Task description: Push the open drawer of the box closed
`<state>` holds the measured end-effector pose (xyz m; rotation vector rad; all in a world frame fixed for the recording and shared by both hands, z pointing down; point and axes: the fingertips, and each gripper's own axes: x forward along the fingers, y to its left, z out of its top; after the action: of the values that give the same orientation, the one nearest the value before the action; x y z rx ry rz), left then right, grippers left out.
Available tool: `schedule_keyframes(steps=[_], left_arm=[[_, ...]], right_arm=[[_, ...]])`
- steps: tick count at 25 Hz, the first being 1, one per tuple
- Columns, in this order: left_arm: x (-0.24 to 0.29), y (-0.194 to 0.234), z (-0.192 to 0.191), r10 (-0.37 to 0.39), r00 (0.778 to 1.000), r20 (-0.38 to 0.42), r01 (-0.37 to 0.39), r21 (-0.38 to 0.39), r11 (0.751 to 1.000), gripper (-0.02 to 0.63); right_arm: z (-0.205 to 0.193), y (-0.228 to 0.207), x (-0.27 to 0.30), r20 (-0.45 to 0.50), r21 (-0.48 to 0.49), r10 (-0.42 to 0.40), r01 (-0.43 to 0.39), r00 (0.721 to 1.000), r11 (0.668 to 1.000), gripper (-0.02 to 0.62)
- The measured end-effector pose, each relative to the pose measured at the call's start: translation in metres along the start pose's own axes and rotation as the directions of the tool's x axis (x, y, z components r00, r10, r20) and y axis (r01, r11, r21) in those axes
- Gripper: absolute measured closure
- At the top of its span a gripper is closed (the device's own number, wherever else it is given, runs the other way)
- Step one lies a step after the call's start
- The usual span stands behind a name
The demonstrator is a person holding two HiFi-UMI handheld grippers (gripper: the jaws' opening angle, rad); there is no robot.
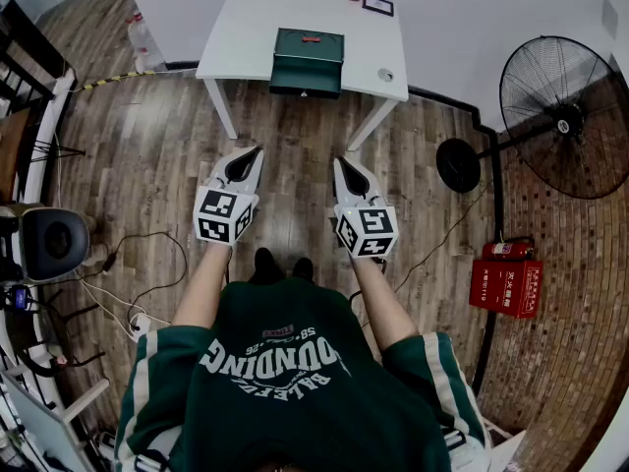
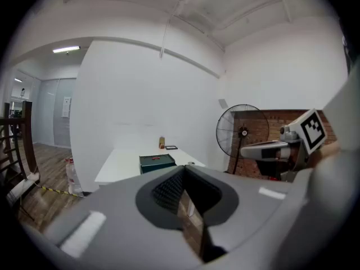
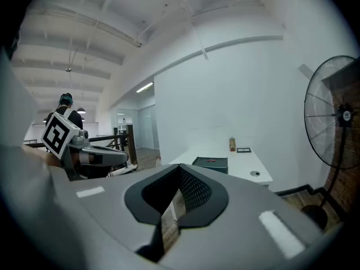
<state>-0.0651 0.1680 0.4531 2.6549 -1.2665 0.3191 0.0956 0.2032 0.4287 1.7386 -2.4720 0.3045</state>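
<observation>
Well beyond closed fingers [image 1: 246, 165]: box [image 1: 307, 62] on table [image 1: 246, 37].

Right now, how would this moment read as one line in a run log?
phase: standing back | left gripper: shut, empty | right gripper: shut, empty | box: on table, far ahead, untouched

A white table [image 1: 246, 28] stands against a white wall [image 1: 462, 8] on a wood-plank floor [image 1: 295, 155]. Right of the table, a black standing fan [image 1: 565, 118] stands by a brick wall [image 1: 580, 342], with a red fire-extinguisher box [image 1: 506, 285] at that wall's foot. Left of the table a plastic bottle [image 1: 141, 35] stands on the floor, and a ceiling strip light [image 2: 66, 49] glows beyond.
</observation>
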Motion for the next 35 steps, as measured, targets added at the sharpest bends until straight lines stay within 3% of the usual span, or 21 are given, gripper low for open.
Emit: schedule_keyframes(steps=[4,13,24,35], left_arm=[[0.000,0.006,0.000,0.006,1.000,-0.005,-0.006,0.001,1.000,0.554],[0.010,0.021,-0.006,-0.006,1.000,-0.020,0.006,-0.008,1.000,0.554],[0.014,0.059,-0.005,-0.046,0.999,-0.020,0.046,0.011,0.999,0.554],[0.032,0.081,-0.006,-0.081,0.996,-0.032,0.081,0.005,0.997,0.554]], right_arm=[[0.000,0.006,0.007,0.013,0.022,0.039,-0.040,0.999,0.999,0.594],[-0.007,0.007,0.024,-0.013,0.031,0.029,-0.028,0.999,0.999,0.594],[0.007,0.015,0.050,0.010,0.007,-0.031,0.031,0.999,0.999,0.594],[-0.005,0.016,0.070,-0.009,0.038,-0.063,0.064,0.998,0.997,0.594]])
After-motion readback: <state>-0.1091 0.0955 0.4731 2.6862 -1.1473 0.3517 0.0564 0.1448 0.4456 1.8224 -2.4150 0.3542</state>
